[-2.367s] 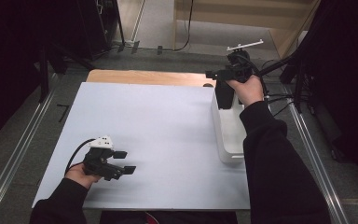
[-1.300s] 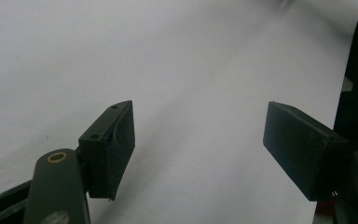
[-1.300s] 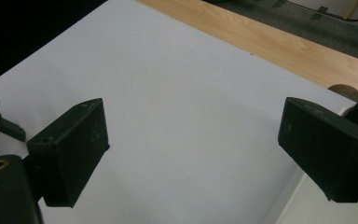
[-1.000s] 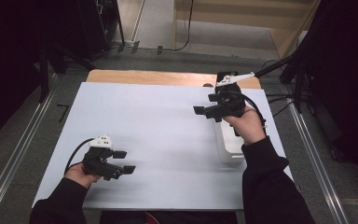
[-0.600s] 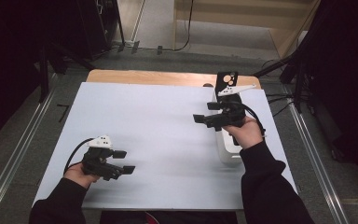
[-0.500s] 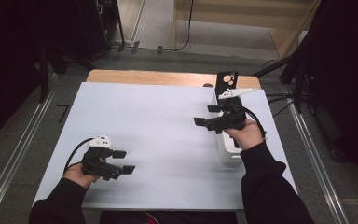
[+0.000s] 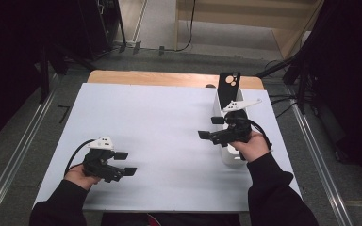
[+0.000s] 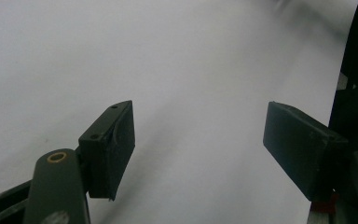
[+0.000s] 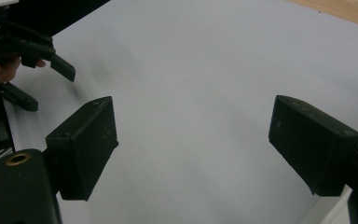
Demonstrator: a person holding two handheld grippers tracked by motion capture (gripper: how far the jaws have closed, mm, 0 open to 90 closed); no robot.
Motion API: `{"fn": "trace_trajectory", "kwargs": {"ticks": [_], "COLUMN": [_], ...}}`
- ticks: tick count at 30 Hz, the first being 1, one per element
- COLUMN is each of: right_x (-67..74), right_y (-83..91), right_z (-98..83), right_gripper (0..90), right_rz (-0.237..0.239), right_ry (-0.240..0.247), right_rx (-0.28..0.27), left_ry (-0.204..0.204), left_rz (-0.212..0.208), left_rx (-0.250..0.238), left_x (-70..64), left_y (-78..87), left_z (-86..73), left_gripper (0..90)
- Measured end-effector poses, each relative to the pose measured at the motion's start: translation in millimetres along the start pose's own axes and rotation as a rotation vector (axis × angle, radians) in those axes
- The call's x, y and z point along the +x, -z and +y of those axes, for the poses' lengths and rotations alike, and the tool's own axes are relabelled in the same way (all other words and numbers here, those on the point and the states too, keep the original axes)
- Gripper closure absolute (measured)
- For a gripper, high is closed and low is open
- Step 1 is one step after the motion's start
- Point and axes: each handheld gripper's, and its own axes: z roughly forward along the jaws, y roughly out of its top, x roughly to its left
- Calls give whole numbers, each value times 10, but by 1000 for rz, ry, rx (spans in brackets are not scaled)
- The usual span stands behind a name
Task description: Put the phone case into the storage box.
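Your left gripper (image 7: 122,162) at 7 o'clock on the desk (image 7: 169,122), jaws wide and empty, your right gripper (image 7: 209,127) at 3 o'clock beside the white tray (image 7: 226,157), jaws wide, empty.

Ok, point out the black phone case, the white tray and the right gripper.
Phone case (image 7: 229,89), high view, its flat back.
Tray (image 7: 228,159), high view, near end wall.
Right gripper (image 7: 210,127), high view, between its fingertips.

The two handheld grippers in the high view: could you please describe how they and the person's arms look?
Both are black. The left gripper trails a black cable and has a white top piece; the right gripper carries a pale three-cornered plate. Each has two flat, rectangular black jaws with brass-coloured pivots. The person wears black long sleeves.
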Motion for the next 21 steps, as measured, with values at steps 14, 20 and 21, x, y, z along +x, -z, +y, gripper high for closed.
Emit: {"fn": "trace_trajectory", "kwargs": {"ticks": [14,20,21], "right_x": [139,156,158], "right_y": [-28,-8,-7], "right_z": [-205,-328,-339], "right_gripper": [137,194,198], "right_rz": [20,1,-1], "right_ry": [26,42,43], "right_rx": [23,11,11], "left_ry": [3,4,3], "left_rz": [0,1,2], "left_rx": [-6,-5,-5], "left_x": [-1,-2,-2], "left_y": [5,4,6], "left_z": [0,-2,-3], "left_gripper": [246,246,246]}}
